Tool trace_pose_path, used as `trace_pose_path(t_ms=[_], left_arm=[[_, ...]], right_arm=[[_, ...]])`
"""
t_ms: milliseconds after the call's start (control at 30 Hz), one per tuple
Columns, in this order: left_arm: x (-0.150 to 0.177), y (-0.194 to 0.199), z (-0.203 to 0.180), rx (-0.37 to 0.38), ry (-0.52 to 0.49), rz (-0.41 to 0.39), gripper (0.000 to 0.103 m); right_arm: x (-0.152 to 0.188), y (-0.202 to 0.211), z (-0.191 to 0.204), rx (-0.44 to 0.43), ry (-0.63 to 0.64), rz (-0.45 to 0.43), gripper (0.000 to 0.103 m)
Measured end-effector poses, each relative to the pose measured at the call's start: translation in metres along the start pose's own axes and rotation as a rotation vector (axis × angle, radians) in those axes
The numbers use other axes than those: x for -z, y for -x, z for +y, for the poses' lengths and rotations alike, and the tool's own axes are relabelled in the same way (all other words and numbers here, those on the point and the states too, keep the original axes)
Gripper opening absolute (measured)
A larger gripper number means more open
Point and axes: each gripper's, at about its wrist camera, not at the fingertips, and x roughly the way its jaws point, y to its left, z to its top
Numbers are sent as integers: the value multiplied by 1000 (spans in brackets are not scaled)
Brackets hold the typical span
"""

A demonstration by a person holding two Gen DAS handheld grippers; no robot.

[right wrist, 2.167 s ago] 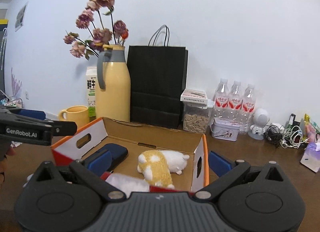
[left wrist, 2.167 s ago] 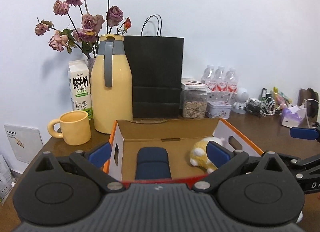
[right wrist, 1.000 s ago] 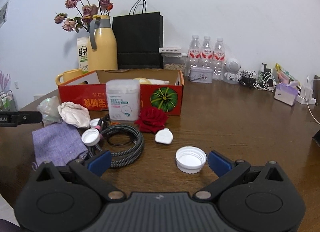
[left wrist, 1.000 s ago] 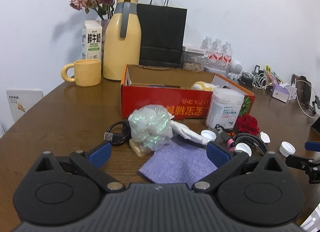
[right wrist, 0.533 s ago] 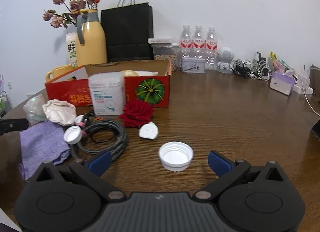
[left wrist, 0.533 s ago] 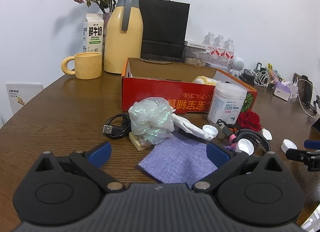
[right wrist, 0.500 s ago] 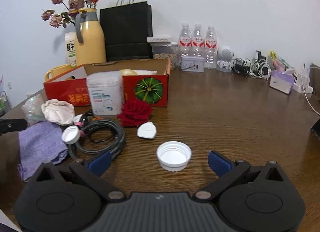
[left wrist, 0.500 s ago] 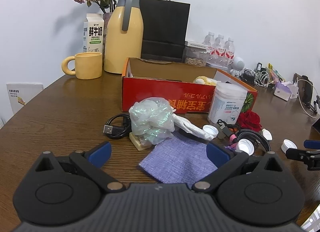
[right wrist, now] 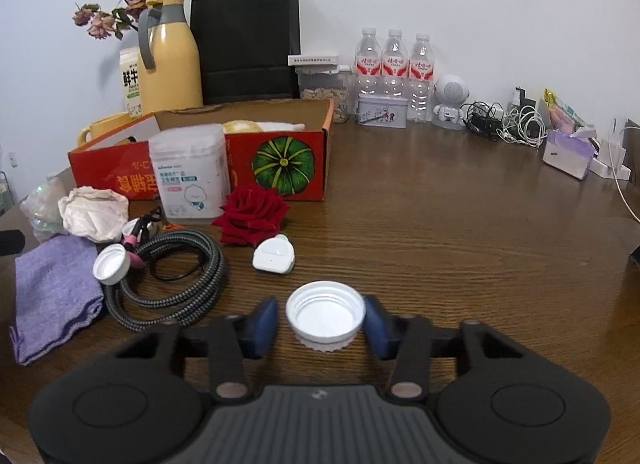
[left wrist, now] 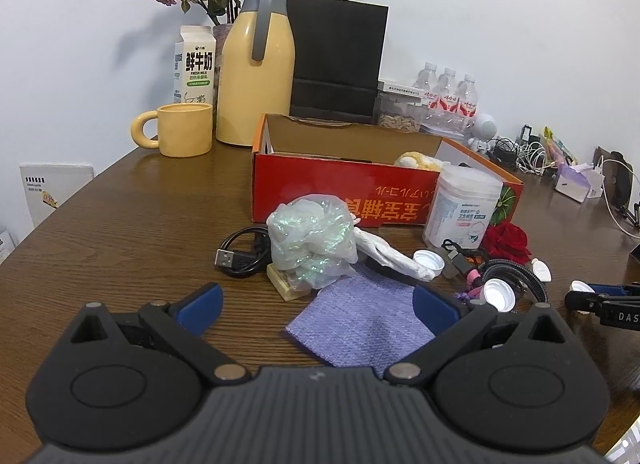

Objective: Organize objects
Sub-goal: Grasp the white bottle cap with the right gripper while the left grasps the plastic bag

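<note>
Right gripper [right wrist: 321, 323]: its blue pads flank a white cap [right wrist: 325, 316] lying open side up on the wooden table [right wrist: 460, 232], the right pad touching the rim, the left just beside it; not clearly clamped. Left gripper [left wrist: 316, 302]: jaws spread wide and empty over a purple cloth [left wrist: 360, 324], the red box [left wrist: 360, 199] well ahead.

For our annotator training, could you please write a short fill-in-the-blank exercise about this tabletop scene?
1. The right gripper has its fingers on either side of a white ____.
2. The artificial rose is ____ in colour.
3. The red box has a green ____ printed on its end.
4. The left gripper hovers above a ____ cloth.

Missing words: cap; red; pumpkin; purple
</note>
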Motion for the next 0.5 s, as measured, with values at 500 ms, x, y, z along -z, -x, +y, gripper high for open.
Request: trace_pose_path(t_ms=[500], left_arm=[[-4,-10,8,-26,17,1,103]], right_arm=[[-6,10,13,-46,5,-73,39]])
